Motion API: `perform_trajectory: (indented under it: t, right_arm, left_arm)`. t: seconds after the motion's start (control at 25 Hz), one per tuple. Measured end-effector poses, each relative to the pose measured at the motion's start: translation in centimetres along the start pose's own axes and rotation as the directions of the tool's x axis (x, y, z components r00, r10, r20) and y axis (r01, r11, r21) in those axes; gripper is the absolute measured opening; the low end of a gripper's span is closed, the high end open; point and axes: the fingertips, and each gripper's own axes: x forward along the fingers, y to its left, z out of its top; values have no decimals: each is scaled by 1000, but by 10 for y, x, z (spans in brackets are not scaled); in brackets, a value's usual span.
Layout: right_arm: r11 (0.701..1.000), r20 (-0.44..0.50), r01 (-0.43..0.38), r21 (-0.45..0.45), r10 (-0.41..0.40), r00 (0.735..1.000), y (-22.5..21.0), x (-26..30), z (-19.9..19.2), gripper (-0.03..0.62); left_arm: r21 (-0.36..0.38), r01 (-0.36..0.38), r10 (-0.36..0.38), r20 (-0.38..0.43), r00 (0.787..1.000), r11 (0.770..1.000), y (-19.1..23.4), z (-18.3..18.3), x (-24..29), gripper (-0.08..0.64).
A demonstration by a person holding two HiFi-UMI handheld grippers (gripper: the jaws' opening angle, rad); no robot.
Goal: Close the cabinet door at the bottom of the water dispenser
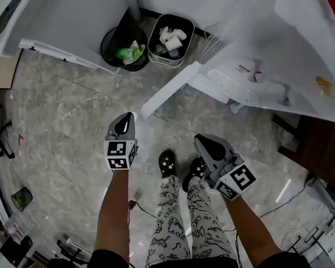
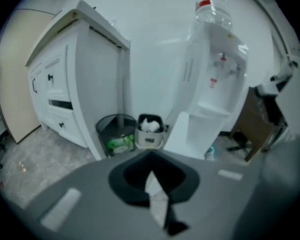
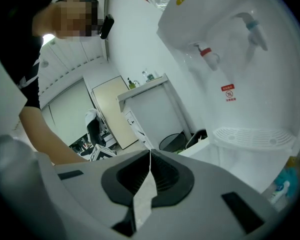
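Left gripper (image 1: 123, 128) is hovering low over the marble floor (image 1: 61, 121) with its jaws pressed together and nothing between them, and the right gripper (image 1: 208, 147) is doing the same, its jaws meeting in a thin seam with nothing in them. Neither tool is touching anything. The cabinet door (image 1: 168, 89) is standing wide open at the foot of the water dispenser (image 1: 301, 49). In the head view its top edge is running as a long white bar from the dispenser's near corner down and to the left, ending in a free end that is pointing toward the person. That free end is lying ahead of the left gripper and a little to its right, and is clearly nearer to it than to the right gripper, which is sitting off to the door's right, on the open cabinet's side. The black mesh bin (image 1: 123, 48) and the grey bin (image 1: 170, 39) are standing beyond the door, near its hinge side. Judging from this layout, the door's outer face is turning toward the left gripper's side, so a push from there, rightward toward the dispenser's front, is looking like the natural closing move
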Motion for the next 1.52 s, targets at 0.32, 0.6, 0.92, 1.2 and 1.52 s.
perform_trajectory:
  t: [0.32,0.6,0.92,1.2,1.52]
  right_arm:
    - [995,57,93,35,-95,994,-26,-4,2,15]
    - [988,84,137,77,-143,986,-42,-13,-6,17]
    - [979,88,161,122,-173,981,-44,-44,-15,15]
    - [971,137,180,156,-202,970,-66,-81,-4,16]
    - [968,220,158,196,-201,955,-93,-114,8,15]
  left_arm:
    - [158,150,-137,-91,986,976,-21,-2,42,-2]
    - [101,191,-183,-86,979,976,-48,-12,38,-2]
    - [-34,451,-452,-107,886,892,-153,-43,23,0]
    - [69,625,-608,-170,776,778,-260,-41,41,0]
    - [203,736,-691,-254,676,646,-336,-20,81,0]
